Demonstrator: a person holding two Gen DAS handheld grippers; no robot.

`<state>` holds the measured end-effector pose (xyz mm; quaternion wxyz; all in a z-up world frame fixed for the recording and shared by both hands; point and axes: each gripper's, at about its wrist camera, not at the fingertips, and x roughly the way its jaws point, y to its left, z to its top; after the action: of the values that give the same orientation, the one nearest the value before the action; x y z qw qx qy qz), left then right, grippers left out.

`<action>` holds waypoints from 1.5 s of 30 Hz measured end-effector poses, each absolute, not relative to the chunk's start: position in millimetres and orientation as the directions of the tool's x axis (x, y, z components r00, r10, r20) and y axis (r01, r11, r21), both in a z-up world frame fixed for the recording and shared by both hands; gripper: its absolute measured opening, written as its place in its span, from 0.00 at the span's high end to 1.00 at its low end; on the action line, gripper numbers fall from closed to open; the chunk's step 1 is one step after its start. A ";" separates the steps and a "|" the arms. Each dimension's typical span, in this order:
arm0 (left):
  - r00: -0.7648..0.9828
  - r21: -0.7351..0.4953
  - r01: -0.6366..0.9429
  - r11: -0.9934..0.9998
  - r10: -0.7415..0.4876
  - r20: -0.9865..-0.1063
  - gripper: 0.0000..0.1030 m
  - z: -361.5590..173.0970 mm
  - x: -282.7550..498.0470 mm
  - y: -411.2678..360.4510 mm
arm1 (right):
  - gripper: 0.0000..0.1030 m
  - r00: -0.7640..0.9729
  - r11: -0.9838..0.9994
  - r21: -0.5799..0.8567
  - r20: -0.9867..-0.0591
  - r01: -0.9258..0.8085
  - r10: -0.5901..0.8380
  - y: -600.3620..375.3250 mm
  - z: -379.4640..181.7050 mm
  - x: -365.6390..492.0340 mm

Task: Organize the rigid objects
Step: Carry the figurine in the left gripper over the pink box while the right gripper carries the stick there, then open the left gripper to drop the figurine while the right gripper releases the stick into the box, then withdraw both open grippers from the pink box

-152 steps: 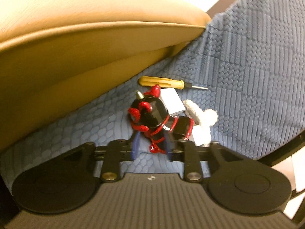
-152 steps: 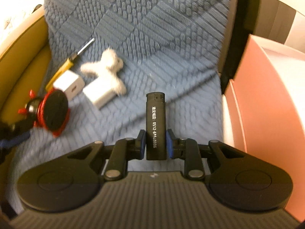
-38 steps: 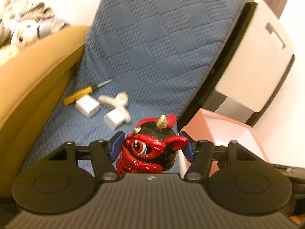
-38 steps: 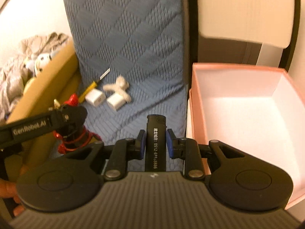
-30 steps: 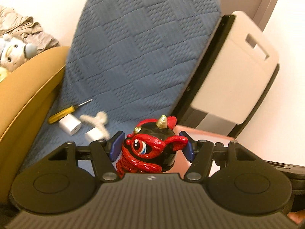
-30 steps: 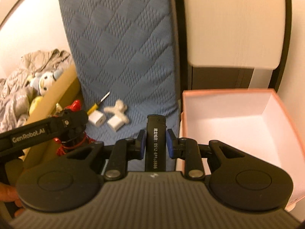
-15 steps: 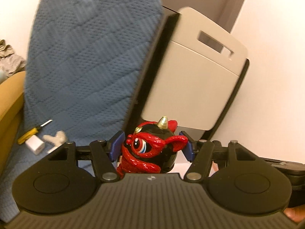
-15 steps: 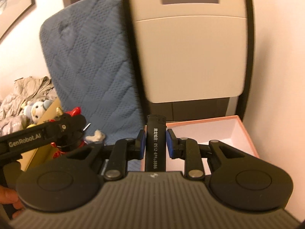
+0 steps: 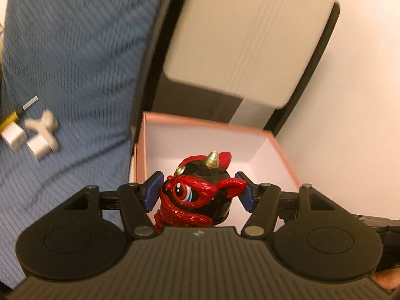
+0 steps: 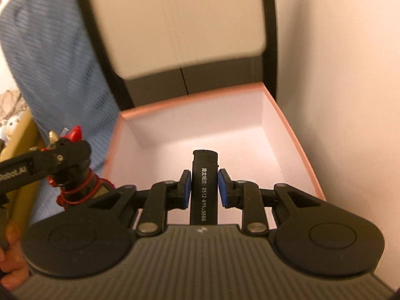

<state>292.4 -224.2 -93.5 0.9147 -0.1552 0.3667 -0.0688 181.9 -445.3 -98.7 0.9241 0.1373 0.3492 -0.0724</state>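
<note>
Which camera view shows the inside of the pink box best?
The right wrist view: the pink box fills its middle, its floor and four walls visible. In the left wrist view, the red and black figurine in the left tongs hides much of the floor.

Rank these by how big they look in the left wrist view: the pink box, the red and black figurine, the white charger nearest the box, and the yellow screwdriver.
1. pink box
2. red and black figurine, though it sits close to the camera in the left gripper, so it looks enlarged
3. white charger
4. yellow screwdriver, partly cut off at the frame edge and blurred, so uncertain against the charger
</note>
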 end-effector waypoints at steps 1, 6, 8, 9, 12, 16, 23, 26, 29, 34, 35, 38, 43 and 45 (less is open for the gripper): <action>0.712 -0.326 0.015 0.945 -0.239 -0.660 0.34 -100.0 292.3 -229.8 | 0.74 0.730 0.949 0.205 -0.682 0.241 -0.038 -449.8 -109.0 184.4; 0.670 -0.289 0.032 0.957 -0.235 -0.705 0.34 -124.8 302.3 -249.0 | 0.74 0.672 0.940 0.206 -0.740 0.274 -0.034 -464.7 -147.7 191.8; 0.656 -0.283 0.031 0.959 -0.233 -0.718 0.34 -130.5 304.8 -250.6 | 0.74 0.656 0.936 0.214 -0.754 0.280 -0.024 -468.3 -160.1 194.4; 0.648 -0.280 0.029 0.960 -0.232 -0.726 0.34 -133.8 305.9 -251.6 | 0.74 0.652 0.935 0.218 -0.758 0.281 -0.020 -469.1 -164.7 195.0; 0.628 -0.272 0.018 0.962 -0.223 -0.745 0.34 -141.4 308.9 -252.5 | 0.74 0.638 0.931 0.226 -0.770 0.287 -0.009 -470.9 -176.8 197.4; 0.606 -0.270 0.008 0.963 -0.220 -0.764 0.30 -144.9 310.1 -249.4 | 0.74 0.636 0.927 0.240 -0.771 0.288 0.002 -469.9 -180.5 202.4; 0.663 -0.275 0.021 0.961 -0.219 -0.715 0.30 -114.4 299.0 -235.6 | 0.72 0.666 0.923 0.256 -0.746 0.287 0.000 -472.6 -158.9 193.0; 0.700 -0.268 0.026 0.963 -0.209 -0.683 0.30 -93.8 289.0 -224.4 | 0.72 0.699 0.926 0.264 -0.715 0.269 0.001 -465.3 -137.7 186.2; 0.737 -0.261 0.028 0.965 -0.197 -0.646 0.30 -71.1 274.3 -209.7 | 0.72 0.741 0.933 0.267 -0.672 0.240 0.001 -451.5 -112.9 177.5; 0.792 -0.260 0.012 0.965 -0.168 -0.587 0.30 -38.4 241.9 -178.1 | 0.72 0.802 0.946 0.272 -0.596 0.174 0.023 -418.7 -75.2 159.0; 0.801 -0.260 0.007 0.966 -0.161 -0.577 0.30 -32.6 234.7 -171.9 | 0.72 0.814 0.949 0.271 -0.581 0.159 0.029 -412.8 -67.3 154.9; 0.830 -0.249 -0.011 0.969 -0.130 -0.543 0.30 -15.3 211.5 -149.4 | 0.72 0.838 0.956 0.266 -0.544 0.121 0.046 -389.8 -49.7 145.3; 0.866 -0.251 -0.047 0.967 -0.086 -0.493 0.30 2.2 175.6 -117.0 | 0.72 0.862 0.964 0.258 -0.500 0.061 0.080 -352.0 -32.2 125.8; 0.876 -0.251 -0.056 0.966 -0.073 -0.476 0.30 5.7 162.4 -106.4 | 0.72 0.871 0.969 0.245 -0.483 0.037 0.089 -336.8 -28.9 118.2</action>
<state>162.4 -106.4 5.7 0.9599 -0.1295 0.2486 -0.0044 118.2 -336.8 -28.9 0.9592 0.1244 0.2534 0.0134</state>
